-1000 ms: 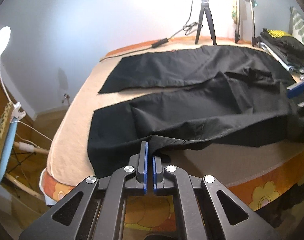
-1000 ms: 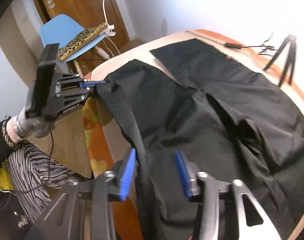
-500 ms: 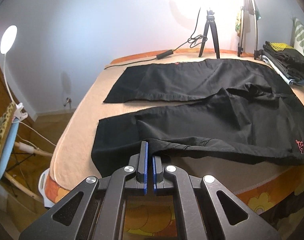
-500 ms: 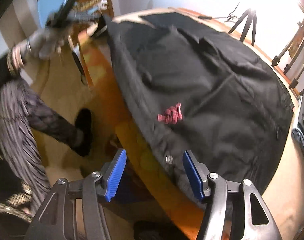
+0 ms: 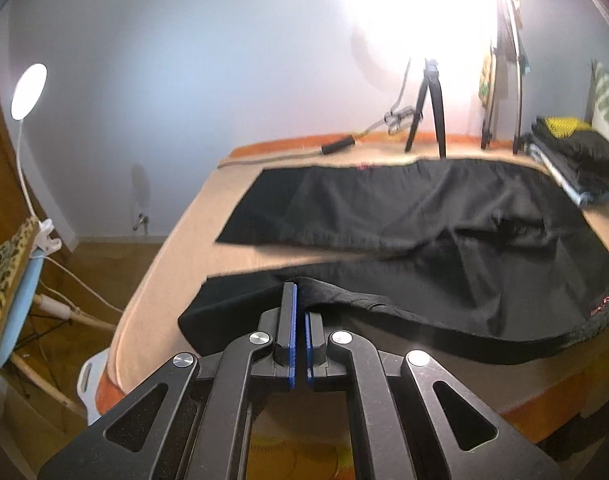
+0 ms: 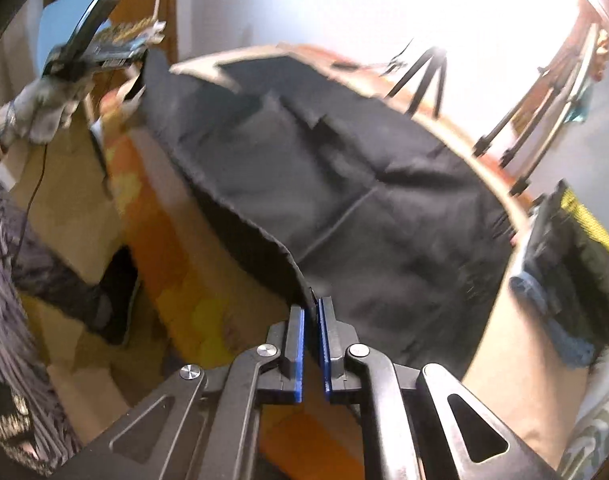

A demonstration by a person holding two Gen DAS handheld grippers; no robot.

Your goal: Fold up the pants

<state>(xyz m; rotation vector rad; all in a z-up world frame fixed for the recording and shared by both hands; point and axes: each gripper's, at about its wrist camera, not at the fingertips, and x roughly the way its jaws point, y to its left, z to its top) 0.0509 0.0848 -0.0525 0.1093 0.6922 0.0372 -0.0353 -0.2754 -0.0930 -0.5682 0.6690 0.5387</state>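
Black pants (image 5: 424,216) lie spread on a beige table, both legs pointing left. My left gripper (image 5: 299,300) is shut on the near leg's hem edge and lifts it off the table. My right gripper (image 6: 312,312) is shut on the near waist edge of the pants (image 6: 344,200), holding it above the table's front edge. The left gripper (image 6: 92,40) also shows in the right wrist view at the far upper left, holding the leg end. A small red logo (image 5: 602,305) shows near the waist.
A stack of folded clothes (image 5: 572,152) sits at the table's right end, also in the right wrist view (image 6: 572,264). A tripod (image 5: 428,108) and cable stand at the back. A blue chair (image 5: 8,288) and lamp (image 5: 28,88) stand left. The table's (image 5: 176,240) front side is orange-patterned.
My right gripper has closed on the waist edge; it was open half a second ago. My left gripper has lifted the leg hem higher and moved further over the table.
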